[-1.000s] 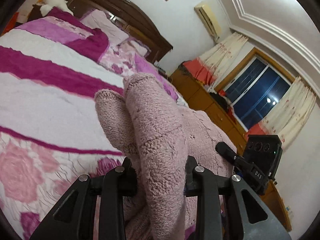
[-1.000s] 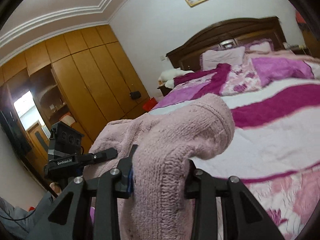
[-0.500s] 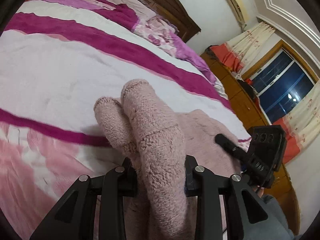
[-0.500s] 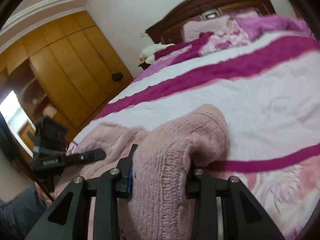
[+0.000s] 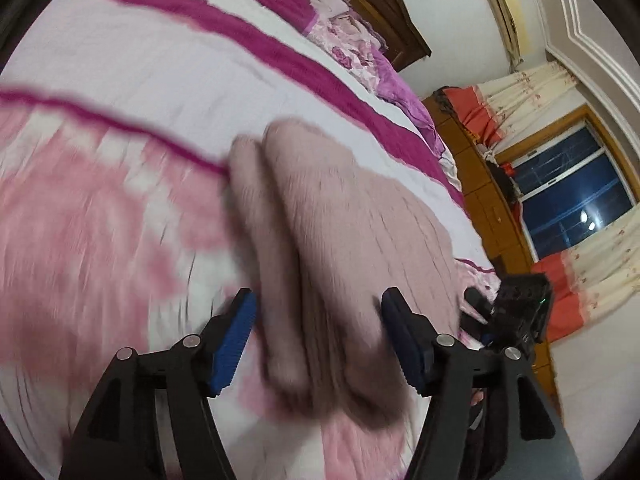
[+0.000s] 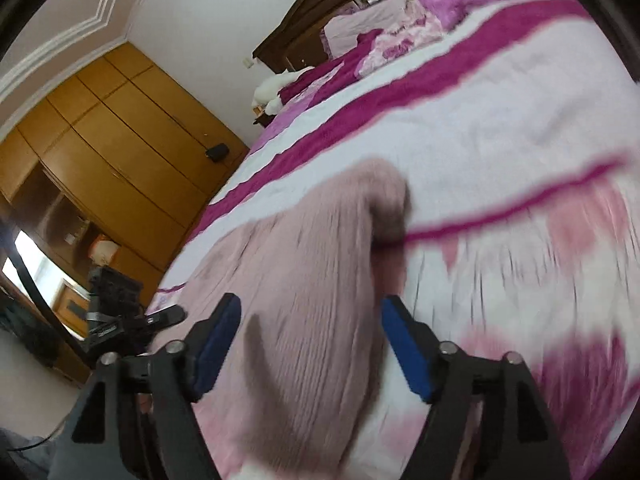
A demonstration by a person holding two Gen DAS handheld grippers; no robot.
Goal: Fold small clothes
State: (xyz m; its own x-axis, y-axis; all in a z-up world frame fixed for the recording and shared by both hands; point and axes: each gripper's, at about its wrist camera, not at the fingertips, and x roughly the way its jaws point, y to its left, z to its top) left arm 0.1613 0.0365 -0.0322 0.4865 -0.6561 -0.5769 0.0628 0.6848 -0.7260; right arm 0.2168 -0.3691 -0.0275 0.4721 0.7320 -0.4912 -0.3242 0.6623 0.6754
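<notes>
I am hovering my left gripper (image 5: pixel 316 316) and right gripper (image 6: pixel 310 320), both spread open, astride the pink sweater (image 5: pixel 344 240) running lengthwise straight ahead between my fingers.

Striped bedspread (image 5: pixel 168 52), wooden wardrobe (image 6: pixel 120 152), curtained window (image 5: pixel 576 204).

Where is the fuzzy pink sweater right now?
The fuzzy pink knitted sweater lies on the pink-and-magenta striped bedspread, between the open fingers of both grippers: centre of the left wrist view, and lower centre of the right wrist view.
</notes>
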